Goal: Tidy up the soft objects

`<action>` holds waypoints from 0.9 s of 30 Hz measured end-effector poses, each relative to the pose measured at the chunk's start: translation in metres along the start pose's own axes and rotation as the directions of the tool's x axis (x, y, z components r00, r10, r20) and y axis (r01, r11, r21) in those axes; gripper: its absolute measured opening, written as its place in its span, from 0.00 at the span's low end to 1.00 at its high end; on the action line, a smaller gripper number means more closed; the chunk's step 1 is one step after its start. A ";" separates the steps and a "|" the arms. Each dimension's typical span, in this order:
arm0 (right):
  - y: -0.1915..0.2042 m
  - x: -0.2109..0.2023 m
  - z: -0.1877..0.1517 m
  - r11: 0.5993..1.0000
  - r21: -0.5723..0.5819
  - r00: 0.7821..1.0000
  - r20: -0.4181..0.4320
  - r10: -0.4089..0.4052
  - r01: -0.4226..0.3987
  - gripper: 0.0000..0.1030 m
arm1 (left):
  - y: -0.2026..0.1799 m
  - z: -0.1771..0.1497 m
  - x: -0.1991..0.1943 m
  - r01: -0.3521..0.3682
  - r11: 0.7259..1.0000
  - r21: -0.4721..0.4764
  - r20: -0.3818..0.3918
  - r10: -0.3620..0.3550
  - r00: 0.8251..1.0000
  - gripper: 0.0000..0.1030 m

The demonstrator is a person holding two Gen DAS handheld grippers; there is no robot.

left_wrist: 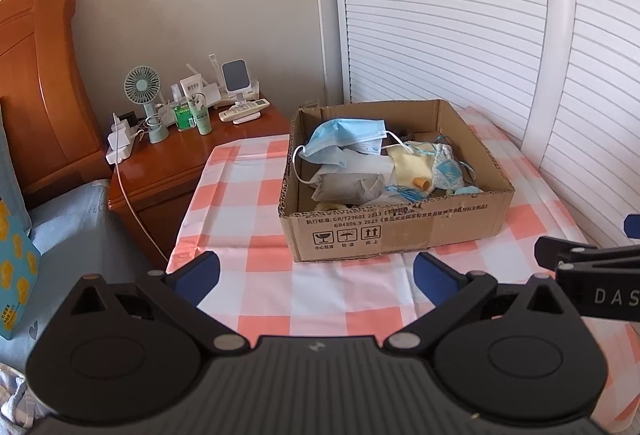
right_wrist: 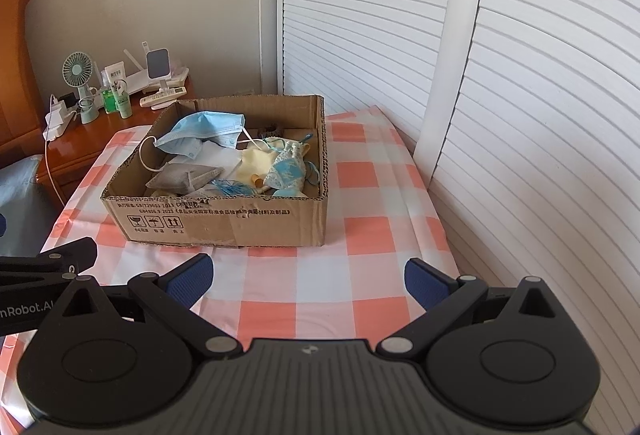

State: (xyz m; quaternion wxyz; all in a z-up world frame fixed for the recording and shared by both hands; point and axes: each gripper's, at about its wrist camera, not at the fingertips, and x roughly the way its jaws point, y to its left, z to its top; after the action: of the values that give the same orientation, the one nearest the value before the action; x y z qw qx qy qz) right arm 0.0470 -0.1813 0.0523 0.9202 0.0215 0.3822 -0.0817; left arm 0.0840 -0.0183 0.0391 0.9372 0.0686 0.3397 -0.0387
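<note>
— Cardboard is what I see first: the cardboard box (left_wrist: 396, 231) sits on the checked tablecloth (left_wrist: 248, 203), and the soft things are heaped inside it.

— Which ones can you tell apart?

— On top a blue face mask (left_wrist: 348, 135), below it a grey pouch (left_wrist: 352, 187), a pale yellow cloth (left_wrist: 412, 163) and a blue-and-white lace piece (left_wrist: 448, 171). They lie tangled, with no order I can read.

— And your grippers?

— My left gripper (left_wrist: 316, 273) and right gripper (right_wrist: 308, 277) both hang short of the box with fingers spread wide and nothing between them. I judge they are held back so both cameras take in the whole box.

— How far along is the job?

— I cannot settle that. A loose heap in the box fits things just gathered there, or things waiting to be lifted out and sorted.
</note>
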 end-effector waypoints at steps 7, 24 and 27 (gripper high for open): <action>0.000 0.000 0.000 1.000 -0.004 1.000 0.002 0.003 -0.003 1.00 | -0.001 0.000 0.000 -0.004 1.000 0.000 0.000 0.004 1.000 0.99; 0.000 0.003 -0.001 1.000 -0.007 1.000 -0.006 0.002 -0.002 1.00 | -0.003 -0.002 0.002 -0.011 1.000 0.000 -0.014 0.011 1.000 0.99; 0.000 0.003 0.000 1.000 -0.007 1.000 -0.006 0.002 -0.002 1.00 | -0.003 -0.002 0.002 -0.011 1.000 0.000 -0.016 0.011 1.000 0.99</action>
State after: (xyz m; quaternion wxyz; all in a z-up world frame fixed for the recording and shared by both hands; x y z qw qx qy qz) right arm 0.0488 -0.1814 0.0500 0.9192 0.0189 0.3853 -0.0793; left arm 0.0843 -0.0207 0.0357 0.9347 0.0707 0.3469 -0.0329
